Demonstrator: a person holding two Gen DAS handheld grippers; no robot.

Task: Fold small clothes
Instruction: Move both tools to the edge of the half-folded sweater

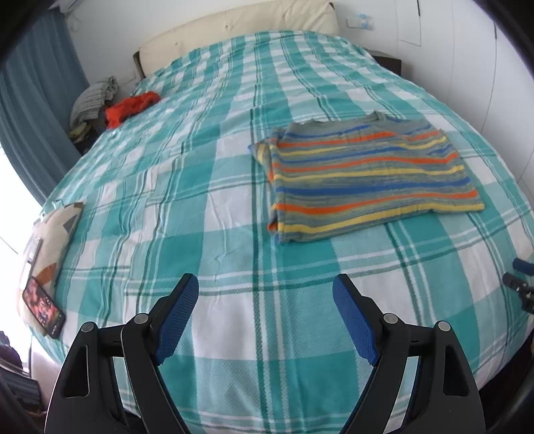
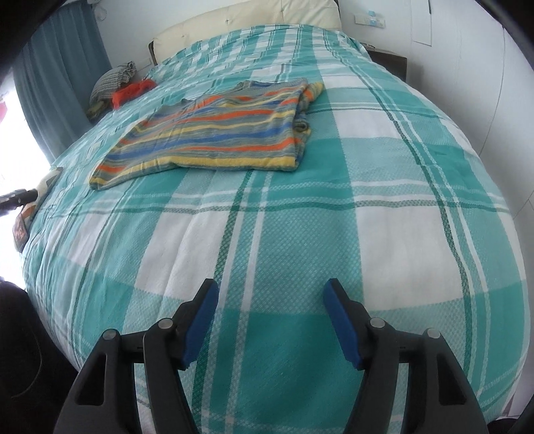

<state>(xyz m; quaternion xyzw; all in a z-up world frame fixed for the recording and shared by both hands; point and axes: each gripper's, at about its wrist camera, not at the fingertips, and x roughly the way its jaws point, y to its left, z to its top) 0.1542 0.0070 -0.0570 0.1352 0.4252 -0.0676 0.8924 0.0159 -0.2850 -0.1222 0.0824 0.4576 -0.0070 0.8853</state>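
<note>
A small striped shirt [image 1: 370, 173] in orange, blue, yellow and grey lies flat on the teal plaid bedspread [image 1: 200, 187], both sleeves folded in. It also shows in the right wrist view [image 2: 213, 133], up and to the left. My left gripper [image 1: 266, 283] is open and empty, above the bed's near part, well short of the shirt. My right gripper [image 2: 271, 288] is open and empty above the bedspread [image 2: 367, 200], also well short of the shirt. The right gripper's tip shows at the right edge of the left wrist view [image 1: 520, 277].
A red garment [image 1: 130, 106] and a grey checked pile [image 1: 93, 100] lie at the bed's far left edge. A patterned cushion [image 1: 46, 240] with a phone [image 1: 43, 307] on it sits at the near left edge. A cream headboard [image 1: 233, 26] and white walls lie beyond.
</note>
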